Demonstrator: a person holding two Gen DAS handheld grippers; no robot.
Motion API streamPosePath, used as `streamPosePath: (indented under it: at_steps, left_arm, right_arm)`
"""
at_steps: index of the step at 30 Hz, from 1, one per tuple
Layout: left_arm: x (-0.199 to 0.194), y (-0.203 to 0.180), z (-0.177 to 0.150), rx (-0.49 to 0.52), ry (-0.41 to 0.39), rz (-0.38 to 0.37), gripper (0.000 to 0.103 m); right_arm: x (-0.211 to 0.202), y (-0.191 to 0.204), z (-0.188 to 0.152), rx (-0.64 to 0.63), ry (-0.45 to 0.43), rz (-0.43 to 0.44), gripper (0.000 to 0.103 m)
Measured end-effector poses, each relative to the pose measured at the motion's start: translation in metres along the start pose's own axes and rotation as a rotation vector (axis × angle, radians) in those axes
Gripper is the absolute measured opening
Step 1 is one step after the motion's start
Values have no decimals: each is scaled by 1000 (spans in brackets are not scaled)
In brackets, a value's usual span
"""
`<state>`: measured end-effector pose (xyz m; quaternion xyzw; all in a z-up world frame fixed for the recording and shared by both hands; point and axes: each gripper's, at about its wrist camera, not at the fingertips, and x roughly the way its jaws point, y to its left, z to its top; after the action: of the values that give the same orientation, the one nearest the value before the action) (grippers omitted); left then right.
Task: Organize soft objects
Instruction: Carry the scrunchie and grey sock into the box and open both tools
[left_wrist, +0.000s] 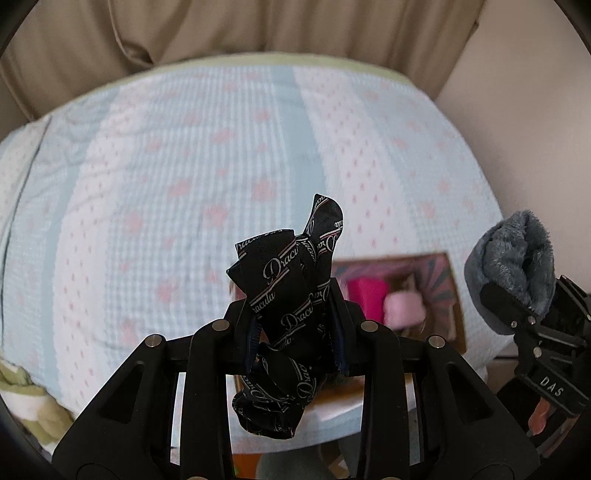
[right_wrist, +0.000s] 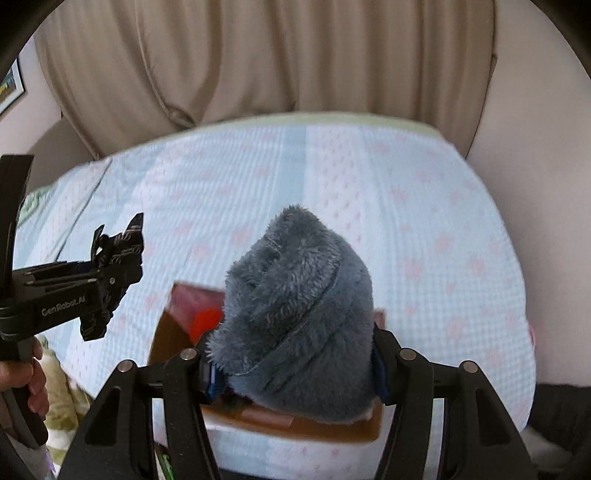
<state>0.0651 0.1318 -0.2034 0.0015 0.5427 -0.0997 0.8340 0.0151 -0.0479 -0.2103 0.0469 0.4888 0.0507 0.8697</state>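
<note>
Left wrist view: left gripper (left_wrist: 291, 325) clamped tight on a black printed cloth (left_wrist: 284, 291) with "Dracula" lettering, bunched between the fingers, one end poking up, the other hanging below the jaws. Held above a bed (left_wrist: 184, 166) covered in pale blue and white with pink motifs. Behind the cloth, an open cardboard box (left_wrist: 448, 295) on the bed, with a hot pink item (left_wrist: 365, 295) and a pale pink item (left_wrist: 402, 306) inside. At far right, the right gripper (left_wrist: 517, 288) gripping a grey fleecy bundle (left_wrist: 517, 251). Beige curtain (left_wrist: 221, 29) beyond the bed. Right wrist view: right gripper (right_wrist: 295, 365) closed around the grey fleecy bundle (right_wrist: 295, 314), which bulges up between the fingers, just over the cardboard box (right_wrist: 177, 325); something red (right_wrist: 207, 321) visible inside. At left, the left gripper (right_wrist: 110, 273) with the black printed cloth (right_wrist: 118, 258), carried by a hand (right_wrist: 29, 376) on its handle.
</note>
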Motion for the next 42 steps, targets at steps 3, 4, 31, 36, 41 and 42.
streamPosePath:
  at_steps: [3, 4, 31, 36, 41, 42]
  left_arm:
    - [21, 8, -18, 3, 48, -12, 28]
    - [29, 9, -25, 6, 66, -18, 28]
    - [133, -19, -75, 52, 226, 61, 103]
    - [127, -25, -76, 53, 227, 70, 103]
    - [116, -24, -71, 12, 218, 78, 103]
    - [114, -24, -70, 7, 216, 80, 103]
  right_arm:
    - [19, 9, -17, -5, 51, -2, 56]
    - [23, 10, -20, -4, 64, -2, 56]
    - [135, 0, -17, 99, 308, 139, 103]
    - [127, -12, -17, 103, 336, 109, 103]
    - [116, -20, -15, 117, 339, 121, 103]
    - [114, -22, -14, 119, 340, 123, 103]
